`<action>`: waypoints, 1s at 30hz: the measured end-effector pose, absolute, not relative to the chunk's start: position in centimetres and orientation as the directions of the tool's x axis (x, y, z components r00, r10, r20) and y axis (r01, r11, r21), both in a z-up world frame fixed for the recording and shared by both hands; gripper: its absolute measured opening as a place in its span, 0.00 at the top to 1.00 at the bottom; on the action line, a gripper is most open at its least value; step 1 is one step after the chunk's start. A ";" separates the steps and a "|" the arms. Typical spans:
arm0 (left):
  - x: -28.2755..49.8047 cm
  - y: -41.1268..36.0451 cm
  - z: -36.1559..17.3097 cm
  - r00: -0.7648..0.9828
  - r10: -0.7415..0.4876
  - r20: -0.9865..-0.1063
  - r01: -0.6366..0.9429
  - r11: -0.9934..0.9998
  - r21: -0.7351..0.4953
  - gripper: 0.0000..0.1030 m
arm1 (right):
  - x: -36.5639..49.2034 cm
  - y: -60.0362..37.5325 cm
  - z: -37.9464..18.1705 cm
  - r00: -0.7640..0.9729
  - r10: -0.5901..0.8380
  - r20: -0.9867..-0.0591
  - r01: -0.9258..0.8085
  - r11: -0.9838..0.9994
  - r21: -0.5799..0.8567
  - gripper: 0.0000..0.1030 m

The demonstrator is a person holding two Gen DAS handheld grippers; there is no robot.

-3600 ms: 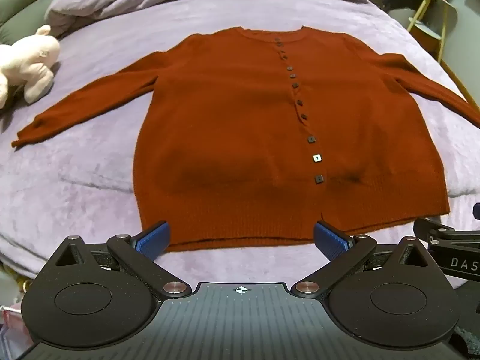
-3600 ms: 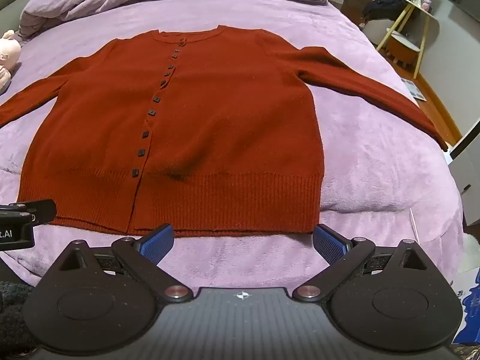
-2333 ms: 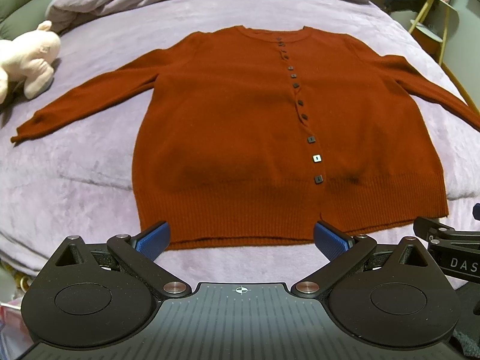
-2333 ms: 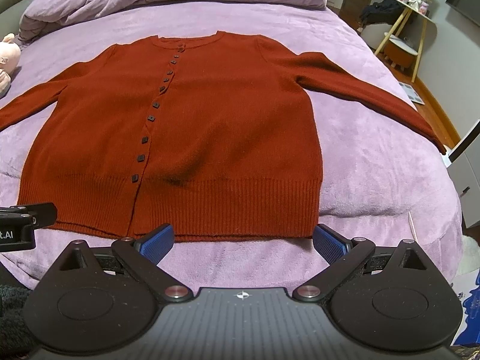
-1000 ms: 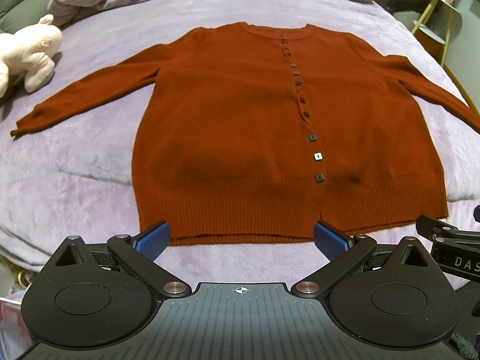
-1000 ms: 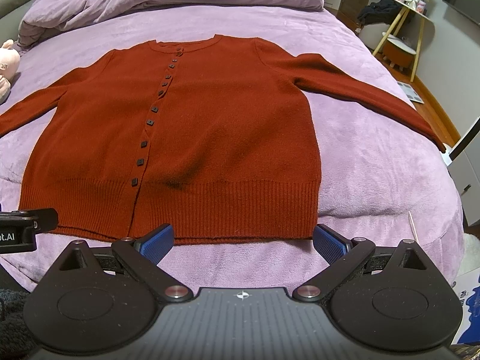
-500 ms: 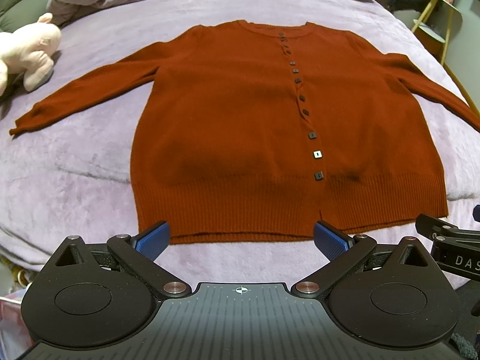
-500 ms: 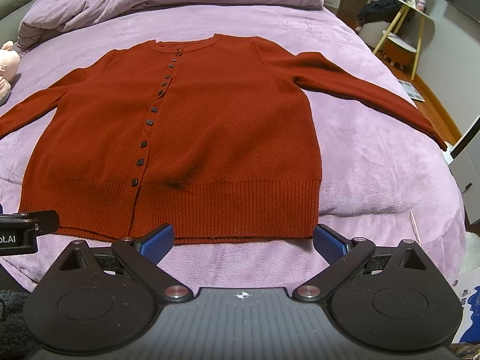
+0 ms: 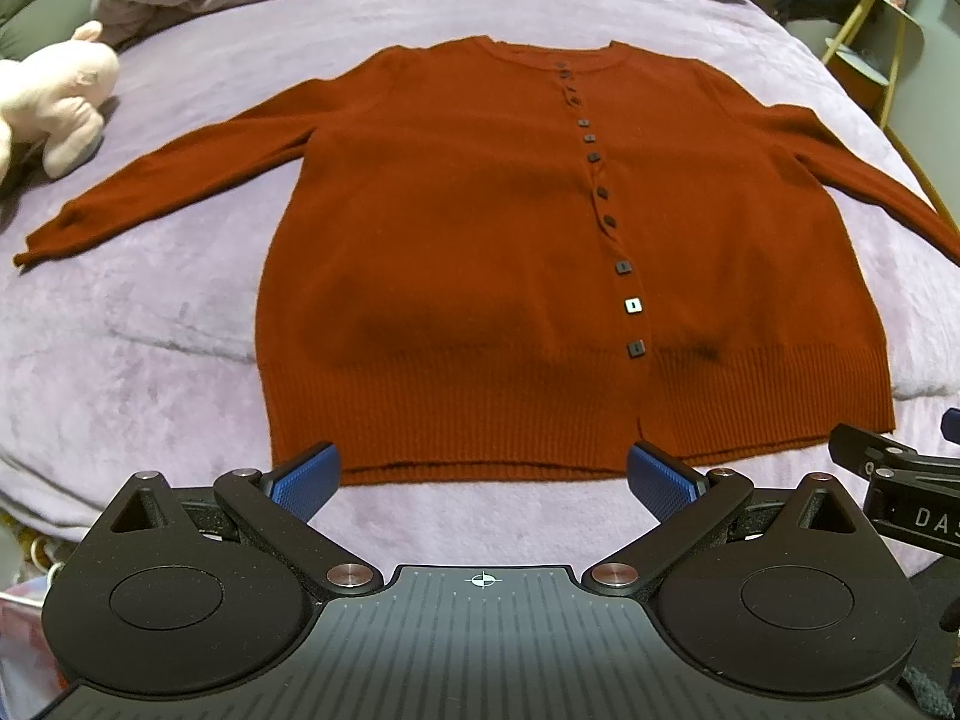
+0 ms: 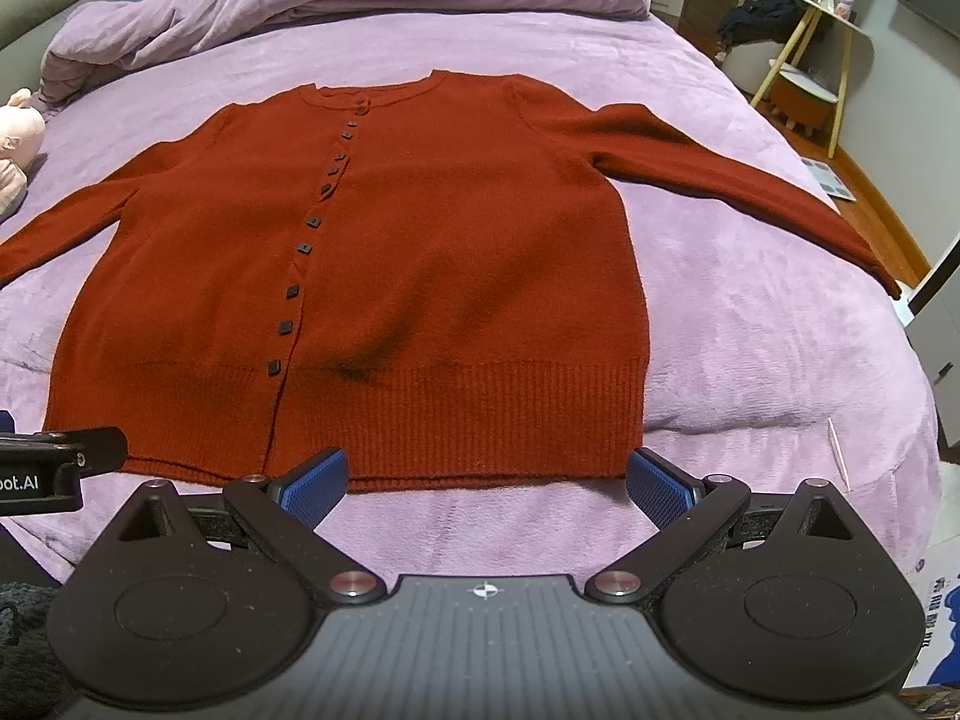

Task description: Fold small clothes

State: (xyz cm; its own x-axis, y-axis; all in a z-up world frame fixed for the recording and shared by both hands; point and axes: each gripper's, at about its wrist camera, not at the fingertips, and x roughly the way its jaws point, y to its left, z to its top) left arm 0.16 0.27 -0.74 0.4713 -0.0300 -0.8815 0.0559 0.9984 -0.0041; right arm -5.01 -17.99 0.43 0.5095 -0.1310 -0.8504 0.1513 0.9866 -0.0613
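Left wrist view: rust-red buttoned knit cardigan (image 9: 480,252) spread flat, ready for folding.
Left gripper (image 9: 483,474) and right gripper (image 10: 486,477) hover near the lilac plush bed's (image 9: 150,324) near edge, jaws wide, holding nothing.

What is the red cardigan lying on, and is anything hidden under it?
The red cardigan lies flat, buttoned, sleeves spread, on the purple blanket covering the bed. The blanket shows all around it. Whatever lies directly beneath its body is covered and cannot be seen.

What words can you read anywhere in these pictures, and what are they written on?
"DAS": cut off at the picture's edge, on the right gripper as seen from the left wrist.
"oot.AI": cut off, on the left gripper as seen from the right wrist.
Blue print on the box by the bed: too cut off to read.
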 end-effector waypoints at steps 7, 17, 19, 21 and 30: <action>0.5 0.8 -1.6 0.447 -0.046 -0.894 0.050 0.998 -0.027 0.00 | -4.9 -18.4 0.2 0.521 -0.083 -0.849 0.138 0.990 -0.012 0.04; 1.7 1.4 -2.7 0.414 -0.092 -0.906 0.038 0.996 -0.084 0.00 | -4.4 -19.9 -1.1 0.528 0.036 -0.848 0.101 0.989 0.105 0.04; 2.1 1.7 -2.5 0.431 -0.136 -0.892 0.040 0.990 -0.132 0.00 | -4.5 -20.7 -1.1 0.573 0.091 -0.814 0.076 0.984 0.164 0.04; 2.4 1.8 -2.0 0.479 -0.159 -0.863 0.046 0.987 -0.157 0.00 | -4.9 -22.1 -0.8 0.664 0.116 -0.739 0.064 0.976 0.211 0.04; 6.4 1.2 -0.8 0.614 -0.274 -0.740 0.139 0.961 -0.241 0.00 | -1.5 -36.9 -0.6 0.881 -0.143 -0.452 0.300 0.906 0.299 0.04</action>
